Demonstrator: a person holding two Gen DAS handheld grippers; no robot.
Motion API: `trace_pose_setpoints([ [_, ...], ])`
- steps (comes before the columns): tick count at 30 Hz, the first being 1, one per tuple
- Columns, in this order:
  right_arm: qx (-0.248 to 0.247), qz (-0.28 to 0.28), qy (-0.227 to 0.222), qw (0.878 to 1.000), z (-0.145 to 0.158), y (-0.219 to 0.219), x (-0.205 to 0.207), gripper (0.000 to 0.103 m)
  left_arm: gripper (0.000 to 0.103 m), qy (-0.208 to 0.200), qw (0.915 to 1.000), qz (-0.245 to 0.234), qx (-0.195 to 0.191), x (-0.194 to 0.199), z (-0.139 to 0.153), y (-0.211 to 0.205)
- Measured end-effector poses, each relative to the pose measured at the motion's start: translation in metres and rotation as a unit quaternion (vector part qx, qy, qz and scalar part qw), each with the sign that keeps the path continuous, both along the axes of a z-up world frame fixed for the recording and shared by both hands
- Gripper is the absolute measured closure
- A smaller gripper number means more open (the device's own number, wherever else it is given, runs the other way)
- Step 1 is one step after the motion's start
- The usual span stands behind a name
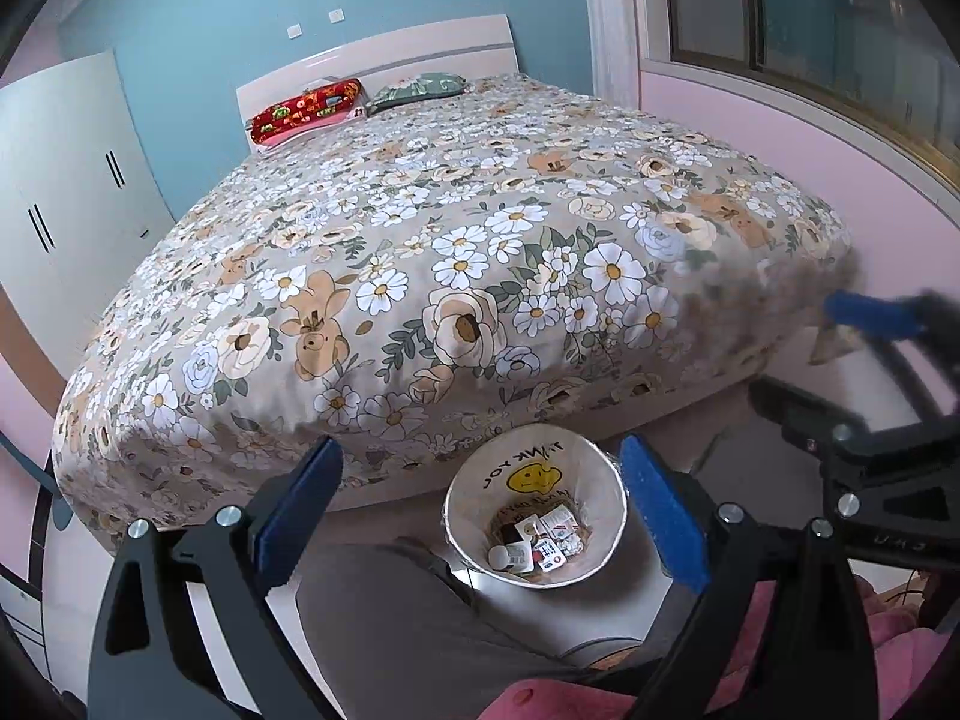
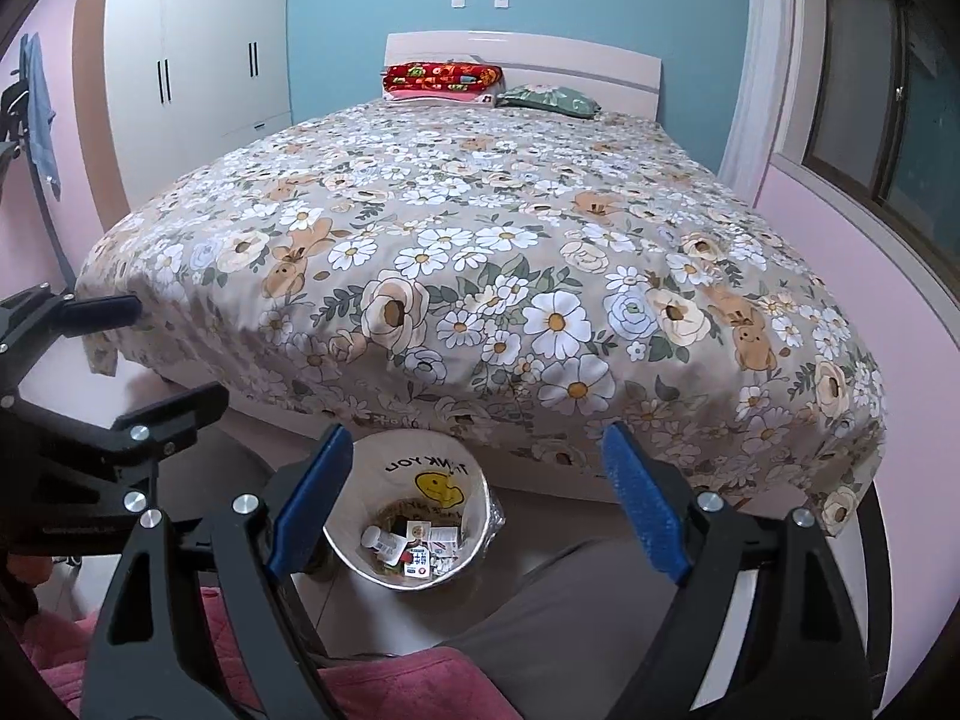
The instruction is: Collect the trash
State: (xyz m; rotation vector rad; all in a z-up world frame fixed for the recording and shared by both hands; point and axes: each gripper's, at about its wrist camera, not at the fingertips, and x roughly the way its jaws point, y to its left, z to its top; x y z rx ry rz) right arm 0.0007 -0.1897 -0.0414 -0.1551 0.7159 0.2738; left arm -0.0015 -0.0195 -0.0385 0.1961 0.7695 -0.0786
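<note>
The trash bin stands on the floor against the bed's foot edge, within easy dropping reach, with small boxes and a bottle inside. Both the left gripper and the right gripper hang above it, jaws apart and empty, judging the collecting finished.

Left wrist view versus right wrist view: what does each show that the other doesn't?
Only the left wrist view shows the right gripper, blurred at the right edge. Only the right wrist view shows the left gripper at the left edge and blue clothes hanging on the wall. Both show the bed, the wardrobe, and the bin holding trash, framed by open fingers.
</note>
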Motion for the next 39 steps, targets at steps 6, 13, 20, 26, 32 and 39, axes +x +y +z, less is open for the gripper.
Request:
trace_pose_setpoints([
  [6,0.003,-0.006,-0.002,1.0,0.0009,-0.0014,-0.0022,0.019,0.008,0.0,1.0,0.004,-0.006,-0.0008,0.001,0.002],
  [13,0.008,-0.012,0.007,1.0,-0.0015,-0.0048,-0.0012,0.018,0.008,-0.001,1.0,-0.003,-0.006,-0.0025,0.0017,-0.0017],
  [20,0.007,-0.012,0.006,1.0,0.0001,-0.0035,-0.0018,0.018,0.008,-0.004,1.0,-0.006,-0.006,-0.0031,0.0044,-0.0036],
  [26,0.006,-0.011,0.006,1.0,0.0005,-0.0013,-0.002,0.018,0.008,-0.003,0.9999,-0.002,-0.011,-0.0031,0.0063,-0.0018],
  [32,0.006,-0.01,0.006,1.0,0.0008,-0.0006,-0.0014,0.018,0.008,-0.002,0.9999,0.0,-0.013,-0.0028,0.0068,-0.0002],
  [39,0.007,-0.01,0.008,1.0,0.0014,0.0011,-0.0003,0.018,0.008,-0.001,0.9998,0.002,-0.018,-0.0021,0.0077,0.0014],
])
